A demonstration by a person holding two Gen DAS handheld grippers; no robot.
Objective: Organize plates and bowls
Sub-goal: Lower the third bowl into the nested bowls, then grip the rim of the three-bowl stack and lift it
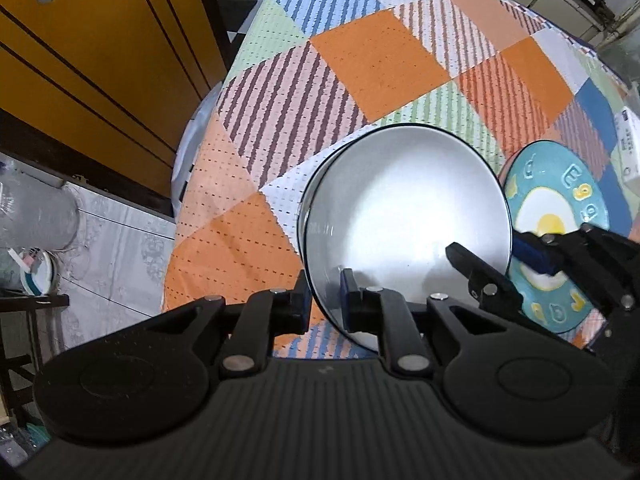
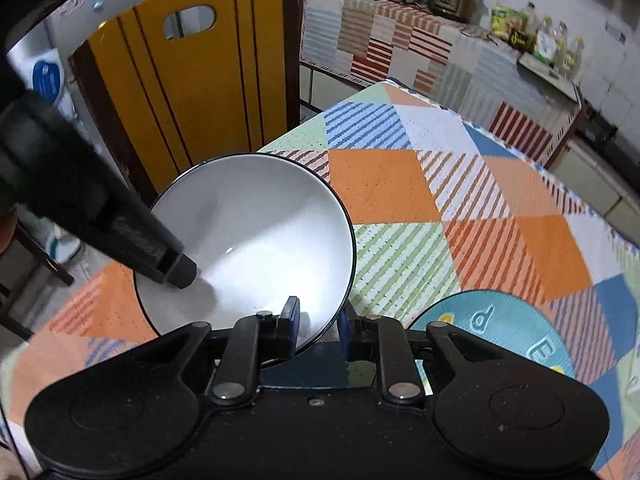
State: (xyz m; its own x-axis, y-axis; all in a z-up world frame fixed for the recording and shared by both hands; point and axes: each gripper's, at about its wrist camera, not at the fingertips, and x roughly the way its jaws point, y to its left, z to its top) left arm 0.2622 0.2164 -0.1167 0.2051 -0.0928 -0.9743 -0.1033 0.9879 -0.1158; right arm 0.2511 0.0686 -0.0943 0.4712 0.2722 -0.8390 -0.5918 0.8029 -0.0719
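Two hand-held grippers (image 1: 326, 300) (image 2: 318, 330) | both clamp white bowl (image 1: 404, 216) rim | teal plate (image 1: 560, 216) beside

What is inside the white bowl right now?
The white bowl holds no food or dish; only one finger of each tongs reaches over its rim. The near rim is hidden behind the right tongs.

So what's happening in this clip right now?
A person with a handheld gripper in each hand is working on a white bowl over a patchwork tablecloth. The left gripper and the right gripper each straddle the bowl's rim on opposite sides, and the bowl looks tilted. A teal egg-print plate lies flat on the cloth right beside it.
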